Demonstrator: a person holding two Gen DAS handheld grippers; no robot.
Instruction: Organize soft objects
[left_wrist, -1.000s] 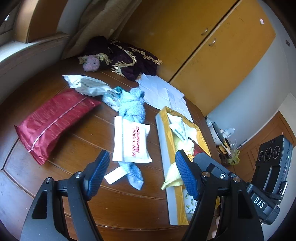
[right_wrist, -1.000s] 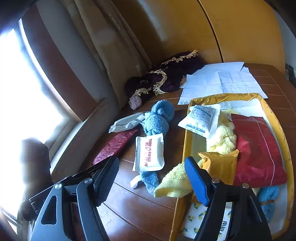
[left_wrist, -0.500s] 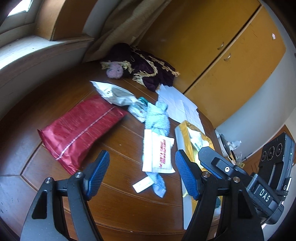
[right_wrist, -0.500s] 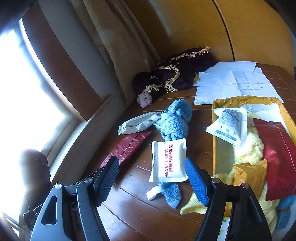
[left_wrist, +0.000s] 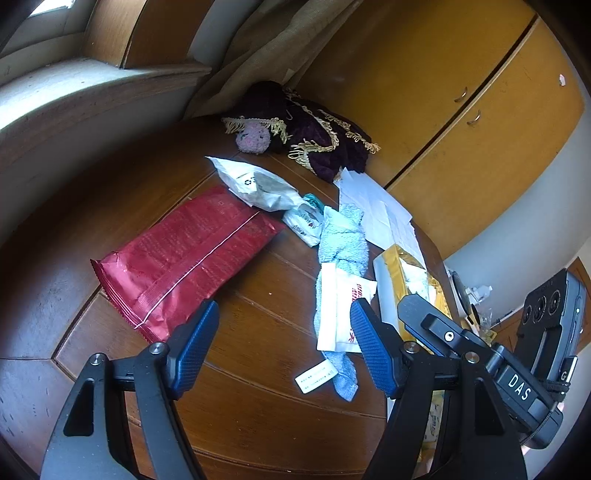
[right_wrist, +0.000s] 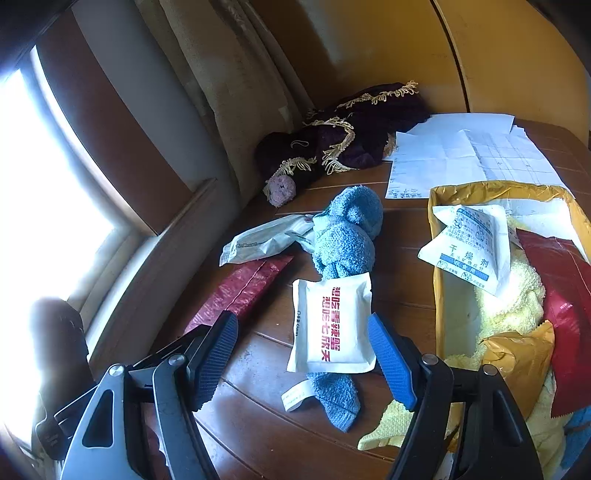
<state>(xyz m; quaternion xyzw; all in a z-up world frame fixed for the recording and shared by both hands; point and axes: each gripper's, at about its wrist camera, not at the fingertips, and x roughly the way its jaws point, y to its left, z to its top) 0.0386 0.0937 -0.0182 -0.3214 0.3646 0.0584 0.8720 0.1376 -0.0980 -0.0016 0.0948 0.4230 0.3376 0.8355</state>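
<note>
Right tongs (right_wrist: 302, 357): spread wide, gripping nothing, hovering low over the surface (right_wrist: 402, 266). White packet (right_wrist: 330, 324) with red print lies directly between the two blue pads, atop the blue towel (right_wrist: 345, 236); towel tail and a small tag (right_wrist: 295, 395) stick out below the packet. No contact visible.

Left tongs (left_wrist: 284, 341): also spread, empty, raised over the surface (left_wrist: 258, 295). Red bag (left_wrist: 192, 254) lies just ahead of the left pad; white packet (left_wrist: 338, 314) and blue towel (left_wrist: 343, 240) ahead of the right pad. Silver pouch (left_wrist: 255, 182) beyond the red bag, touching its far end.

Box (right_wrist: 437, 291), yellow-lined, sits right of the packet; holds a desiccant sachet (right_wrist: 469, 243), yellow towel (right_wrist: 517, 291), red wrapper (right_wrist: 565, 295), gold wrapper (right_wrist: 517, 358). Purple fringed cloth (right_wrist: 351, 144) and papers (right_wrist: 461, 151) at the far edge.

Pose: both tools held level-ish, pointing forward and down; the right tool's body shows at the right edge of the left view.

Change over the last second: the right view has slid left, off the box and onto the packet, which now sits centred and nearer. The left view has swung left too; the red bag looms closer and the box has shrunk to the side. Objects themselves have not moved.
</note>
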